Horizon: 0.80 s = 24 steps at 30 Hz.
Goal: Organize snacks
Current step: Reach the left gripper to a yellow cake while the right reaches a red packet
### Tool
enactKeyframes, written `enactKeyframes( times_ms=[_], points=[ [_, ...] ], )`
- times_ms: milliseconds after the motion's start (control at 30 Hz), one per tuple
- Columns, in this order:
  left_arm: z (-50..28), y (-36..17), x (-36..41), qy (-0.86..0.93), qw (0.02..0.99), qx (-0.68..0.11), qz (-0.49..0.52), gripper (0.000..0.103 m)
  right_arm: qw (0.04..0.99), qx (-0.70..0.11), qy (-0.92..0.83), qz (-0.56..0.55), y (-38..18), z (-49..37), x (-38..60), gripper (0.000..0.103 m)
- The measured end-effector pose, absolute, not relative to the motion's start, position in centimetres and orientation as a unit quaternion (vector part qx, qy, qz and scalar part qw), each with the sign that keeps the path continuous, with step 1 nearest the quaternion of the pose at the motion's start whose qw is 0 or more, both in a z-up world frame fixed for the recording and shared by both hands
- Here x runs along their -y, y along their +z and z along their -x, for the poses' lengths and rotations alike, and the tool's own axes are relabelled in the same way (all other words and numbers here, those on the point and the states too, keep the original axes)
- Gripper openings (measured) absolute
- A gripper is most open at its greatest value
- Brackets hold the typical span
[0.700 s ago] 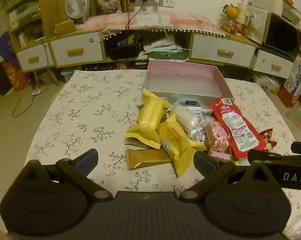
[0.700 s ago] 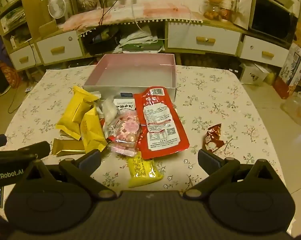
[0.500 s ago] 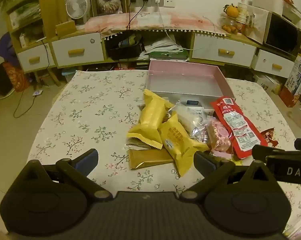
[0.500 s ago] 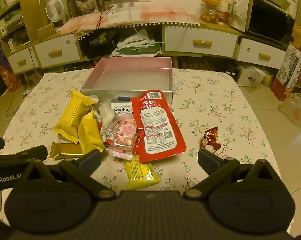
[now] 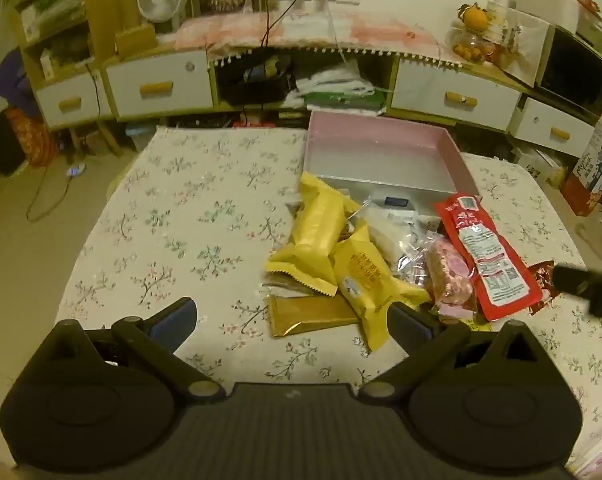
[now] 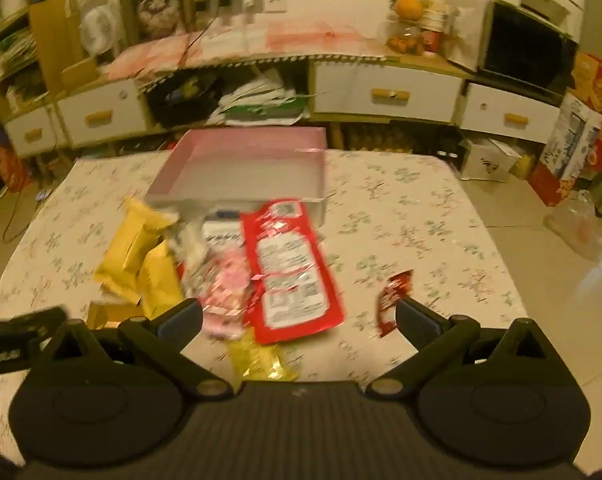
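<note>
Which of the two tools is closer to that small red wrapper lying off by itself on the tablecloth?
The right one. The small red wrapper lies just ahead of the right tool, beside its right finger. The left tool hovers by the yellow packets, with the wrapper far to its right.

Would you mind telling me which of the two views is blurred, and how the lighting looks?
Right wrist view: motion-smeared; print on the red packet unreadable. Left wrist view: sharp; the same packet's label shows clearly. Both: dim amber light, fisheye bending the cabinet line.
</note>
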<state>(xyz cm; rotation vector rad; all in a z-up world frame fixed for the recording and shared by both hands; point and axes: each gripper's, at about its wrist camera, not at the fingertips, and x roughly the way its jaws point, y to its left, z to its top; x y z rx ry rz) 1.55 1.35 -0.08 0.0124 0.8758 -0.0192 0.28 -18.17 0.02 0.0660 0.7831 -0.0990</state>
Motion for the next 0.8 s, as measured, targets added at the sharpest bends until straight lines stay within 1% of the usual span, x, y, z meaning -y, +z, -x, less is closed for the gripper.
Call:
enactKeyframes(
  times_ms=[200, 433, 533, 667, 733, 800],
  points=[
    [-3.6, -0.2, -2.6, -0.013, 0.888, -0.458, 0.034, 0.103, 0.927, -0.365, -0.061, -0.054, 1.1, -1.5, 21.3, 0.103],
    [-7.0, 0.4, -2.7, -0.019, 0.885, -0.464, 0.025, 0.103, 0.921, -0.378, -0.056, -0.077, 0.1, -3.5, 24.0, 0.103],
    [-9.1, 0.0, -2.7, -0.021, 0.885, -0.464, 0.022, 0.103, 0.916, -0.383, -0.055, -0.103, -0.6, -4.6, 25.1, 0.100],
    [-11.0, -1.3, -2.0, -0.027, 0.883, -0.468, 0.010, 0.102, 0.910, -0.403, -0.026, -0.095, -1.6, -6.6, 24.2, 0.096],
    [-11.8, -2.1, -1.3, -0.039, 0.882, -0.470, -0.002, 0.102, 0.906, -0.414, -0.011, -0.090, -2.1, -7.6, 23.8, 0.093],
    [-12.3, -2.8, -1.0, -0.042, 0.881, -0.471, -0.010, 0.101, 0.899, -0.428, -0.002, -0.092, -2.9, -8.7, 23.4, 0.089]
  ],
)
